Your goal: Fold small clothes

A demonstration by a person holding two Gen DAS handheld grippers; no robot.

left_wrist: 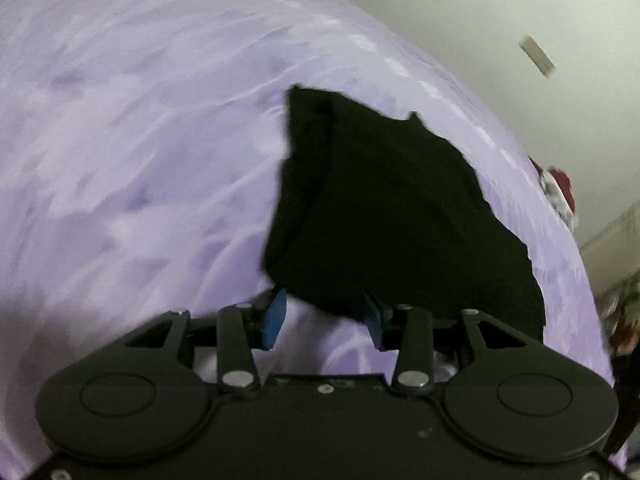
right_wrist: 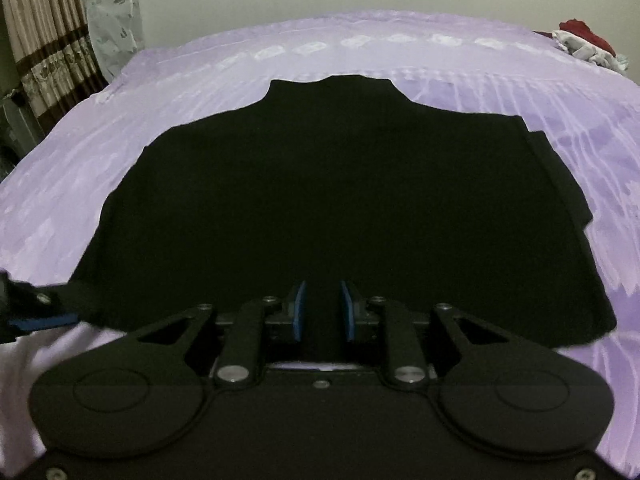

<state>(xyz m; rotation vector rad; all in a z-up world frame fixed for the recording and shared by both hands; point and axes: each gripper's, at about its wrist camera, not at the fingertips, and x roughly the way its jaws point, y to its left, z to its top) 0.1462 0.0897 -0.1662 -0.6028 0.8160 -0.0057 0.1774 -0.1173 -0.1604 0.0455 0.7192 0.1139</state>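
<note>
A black garment (right_wrist: 328,208) lies spread on a lilac bedsheet (right_wrist: 120,120), collar end far from me. My right gripper (right_wrist: 322,312) sits at its near hem, the jaws a narrow gap apart with black cloth between the blue pads (right_wrist: 298,312). In the left wrist view the same garment (left_wrist: 392,216) lies ahead and to the right. My left gripper (left_wrist: 324,316) is open, its blue pads (left_wrist: 276,316) wide apart at the garment's near corner, the cloth edge between them. The left gripper also shows in the right wrist view (right_wrist: 36,312) at the garment's left corner.
A pile of red and white clothes (right_wrist: 584,44) lies at the bed's far right corner, also in the left wrist view (left_wrist: 558,192). A curtain (right_wrist: 44,40) and a plastic-wrapped object (right_wrist: 116,20) stand at the far left. A white wall (left_wrist: 520,20) lies behind the bed.
</note>
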